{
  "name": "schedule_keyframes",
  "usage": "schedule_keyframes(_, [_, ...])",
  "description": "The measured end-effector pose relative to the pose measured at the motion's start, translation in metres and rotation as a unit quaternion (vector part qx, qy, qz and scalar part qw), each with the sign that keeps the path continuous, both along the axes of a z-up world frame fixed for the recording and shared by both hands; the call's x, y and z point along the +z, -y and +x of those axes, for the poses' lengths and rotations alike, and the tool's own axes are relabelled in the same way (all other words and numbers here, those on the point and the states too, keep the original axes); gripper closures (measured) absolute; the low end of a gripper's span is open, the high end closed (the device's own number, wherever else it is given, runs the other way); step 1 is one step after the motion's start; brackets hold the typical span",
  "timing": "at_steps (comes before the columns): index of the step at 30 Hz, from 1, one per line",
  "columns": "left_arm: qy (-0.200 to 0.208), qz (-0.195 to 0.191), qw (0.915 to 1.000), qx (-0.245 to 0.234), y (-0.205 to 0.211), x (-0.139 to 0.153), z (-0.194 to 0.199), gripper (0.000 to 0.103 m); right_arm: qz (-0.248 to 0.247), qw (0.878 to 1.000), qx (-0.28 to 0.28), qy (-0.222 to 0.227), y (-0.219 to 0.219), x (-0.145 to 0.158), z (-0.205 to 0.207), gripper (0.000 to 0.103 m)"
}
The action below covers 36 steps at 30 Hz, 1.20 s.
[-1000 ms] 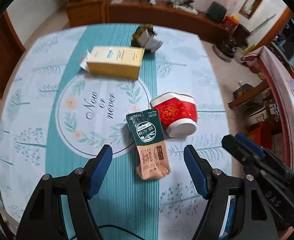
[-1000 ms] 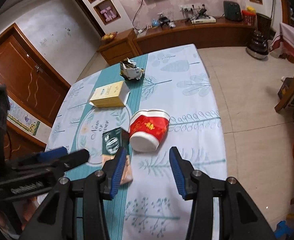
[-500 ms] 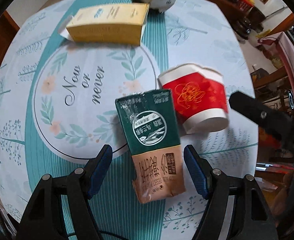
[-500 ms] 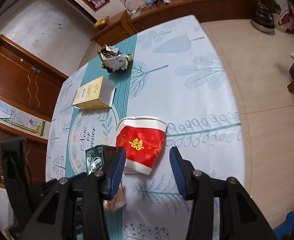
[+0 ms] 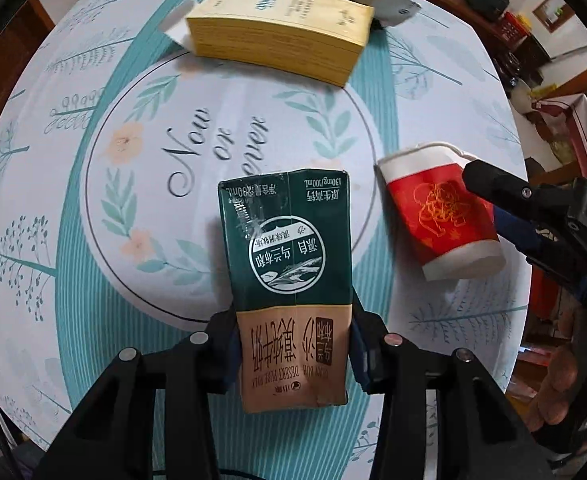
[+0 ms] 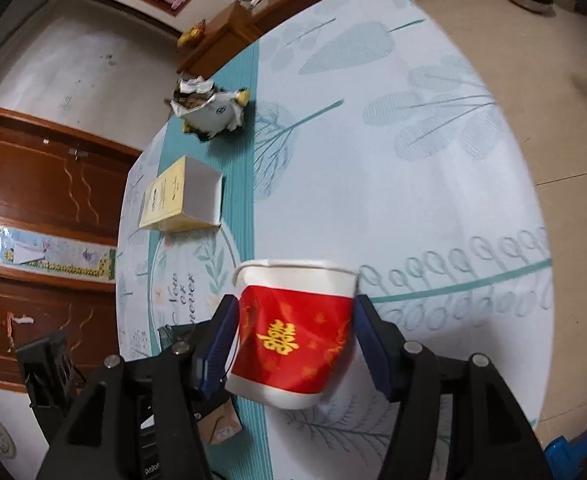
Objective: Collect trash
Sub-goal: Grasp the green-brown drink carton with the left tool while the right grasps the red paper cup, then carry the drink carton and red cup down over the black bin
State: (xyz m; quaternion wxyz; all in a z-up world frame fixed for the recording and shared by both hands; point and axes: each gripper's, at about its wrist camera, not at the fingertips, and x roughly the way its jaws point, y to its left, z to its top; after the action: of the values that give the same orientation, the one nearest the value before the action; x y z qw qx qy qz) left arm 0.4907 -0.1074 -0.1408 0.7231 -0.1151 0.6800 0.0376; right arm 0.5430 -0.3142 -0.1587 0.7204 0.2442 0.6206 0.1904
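Trash lies scattered over the leaf-printed tablecloth (image 5: 433,92). The flattened green and tan milk carton (image 5: 287,272) lies with its long axis running straight away from the left gripper (image 5: 293,354), tan end between the blue pads, green end towards the "Now or never" ring. Those jaws are closing, and the pads look pressed against the carton's edges. The red and white paper cup (image 6: 293,334) lies on its side, rim pointing away from the right gripper (image 6: 295,348), base nearest it. Those jaws are opening, the cup between them. Whether the pads touch it, I cannot tell. Farther off lie a yellow box (image 5: 277,30) and a crumpled wrapper (image 6: 211,106), its contents hard to make out.
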Motion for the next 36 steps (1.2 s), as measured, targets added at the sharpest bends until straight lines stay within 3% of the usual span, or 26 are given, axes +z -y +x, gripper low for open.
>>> schedule_keyframes(1, [-0.001,0.000,1.0000,0.003,0.000,0.001,0.000,0.061,0.004,1.000,0.005,-0.002,-0.002,-0.001,0.001,0.044])
schedule_keyframes(3, [0.000,0.000,1.0000,0.008,-0.006,0.004,0.000,0.061,0.021,1.000,0.019,-0.014,-0.009,-0.005,0.002,0.059])
schedule_keyframes(5, [0.005,0.001,0.9999,0.010,-0.003,0.006,0.001,0.061,0.026,0.999,0.027,-0.015,-0.014,-0.005,0.001,0.059])
schedule_keyframes(6, [0.008,0.004,0.9999,0.009,-0.001,0.009,0.000,0.061,0.026,0.999,0.034,-0.007,-0.018,-0.004,-0.001,0.078])
schedule_keyframes(7, [0.012,0.007,0.9999,0.009,-0.001,0.013,-0.001,0.061,0.029,0.999,0.045,0.004,-0.022,0.000,-0.005,0.085])
schedule_keyframes(15, [0.039,0.015,0.9991,0.003,-0.004,0.039,-0.026,0.061,0.032,0.996,0.071,0.045,-0.037,0.029,-0.042,0.089])
schedule_keyframes(20, [0.054,0.013,0.9983,-0.014,-0.009,0.056,-0.051,0.061,0.006,0.993,0.069,0.091,-0.043,0.056,-0.082,0.091])
schedule_keyframes(36, [0.112,-0.014,0.9862,-0.120,-0.090,0.116,-0.191,0.061,-0.046,0.979,0.004,0.197,-0.086,0.139,-0.245,0.091])
